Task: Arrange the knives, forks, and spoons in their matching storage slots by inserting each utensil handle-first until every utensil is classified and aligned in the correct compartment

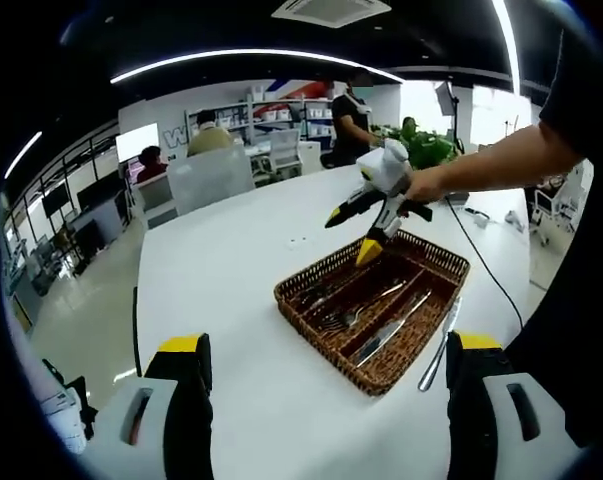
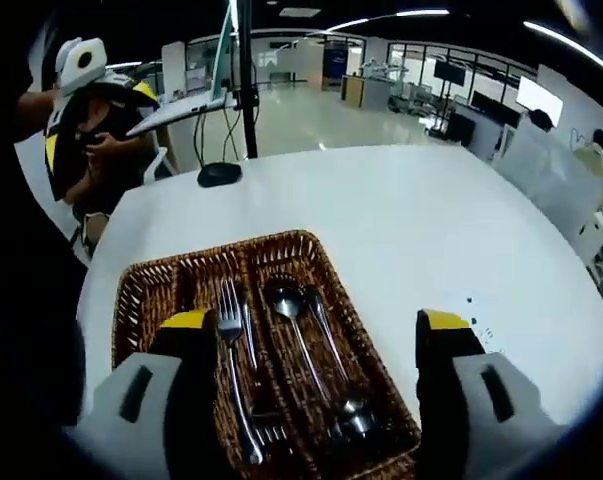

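Left gripper view: white table (image 1: 231, 270) w/ wicker tray (image 1: 381, 375), office behind; both claws wide.

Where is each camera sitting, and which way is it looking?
Left gripper view: rides the open left gripper, looking across the white table at the wicker tray; the person's arm holds the right gripper over it.
Right gripper view: rides the open right gripper, looking down on forks and spoons.
Shared: tray, table.
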Motion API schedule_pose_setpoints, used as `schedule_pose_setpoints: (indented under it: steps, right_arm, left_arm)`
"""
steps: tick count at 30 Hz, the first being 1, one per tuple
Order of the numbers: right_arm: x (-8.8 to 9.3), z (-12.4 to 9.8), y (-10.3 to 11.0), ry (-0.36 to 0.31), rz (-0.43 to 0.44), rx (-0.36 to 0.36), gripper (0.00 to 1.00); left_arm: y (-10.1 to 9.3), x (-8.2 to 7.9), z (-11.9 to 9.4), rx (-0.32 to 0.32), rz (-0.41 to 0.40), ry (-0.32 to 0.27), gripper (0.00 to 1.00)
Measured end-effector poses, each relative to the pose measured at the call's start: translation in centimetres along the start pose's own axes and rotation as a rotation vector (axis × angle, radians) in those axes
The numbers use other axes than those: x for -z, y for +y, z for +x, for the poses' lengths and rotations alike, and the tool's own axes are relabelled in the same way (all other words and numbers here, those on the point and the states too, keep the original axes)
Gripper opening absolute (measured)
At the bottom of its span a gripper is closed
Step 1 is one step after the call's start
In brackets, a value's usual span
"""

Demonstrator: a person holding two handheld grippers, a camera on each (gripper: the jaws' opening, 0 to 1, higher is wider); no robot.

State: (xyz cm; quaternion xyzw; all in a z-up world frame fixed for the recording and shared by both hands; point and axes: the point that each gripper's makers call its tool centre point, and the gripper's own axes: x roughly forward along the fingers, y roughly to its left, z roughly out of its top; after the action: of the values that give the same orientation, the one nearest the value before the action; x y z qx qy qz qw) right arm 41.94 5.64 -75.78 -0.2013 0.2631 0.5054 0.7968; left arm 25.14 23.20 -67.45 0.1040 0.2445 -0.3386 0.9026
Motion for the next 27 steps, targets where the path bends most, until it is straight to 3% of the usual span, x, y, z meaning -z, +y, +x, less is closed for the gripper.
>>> schedule_pose_setpoints:
  steps: [2, 4, 9, 13, 19, 27]
  right_arm:
    - [-0.4, -1.4, -0.5, -0.036, 0.080, 0.060, 0.98]
    - [-0.3, -2.9, -0.4, -0.060, 0.126, 0.088, 0.99]
    - [1.3, -6.2, -0.5, -0.064, 0.124, 0.192, 1.00]
    - [2.8, -8.7, 0.7, -0.067, 0.151, 0.222, 1.00]
    - [4.7, -12.3, 2.0, -0.090, 0.192, 0.285, 1.00]
    - [5.0, -16.8, 3.2, -0.133, 0.203, 0.348, 1.00]
  left_arm:
    - [-0.2, -0.2, 0.4, 0.008, -0.004, -0.005, 0.99]
    - [-0.4, -0.6, 0.6, 0.018, -0.003, -0.026, 0.99]
    - [-0.5, -1.0, 1.4, 0.014, 0.015, -0.038, 0.99]
    - [-0.7, -2.3, 1.1, 0.008, 0.022, -0.066, 0.99]
    - [-1.1, -2.4, 0.9, 0.004, 0.042, -0.063, 0.99]
    - [-1.6, -2.1, 0.4, -0.013, 0.047, -0.066, 0.99]
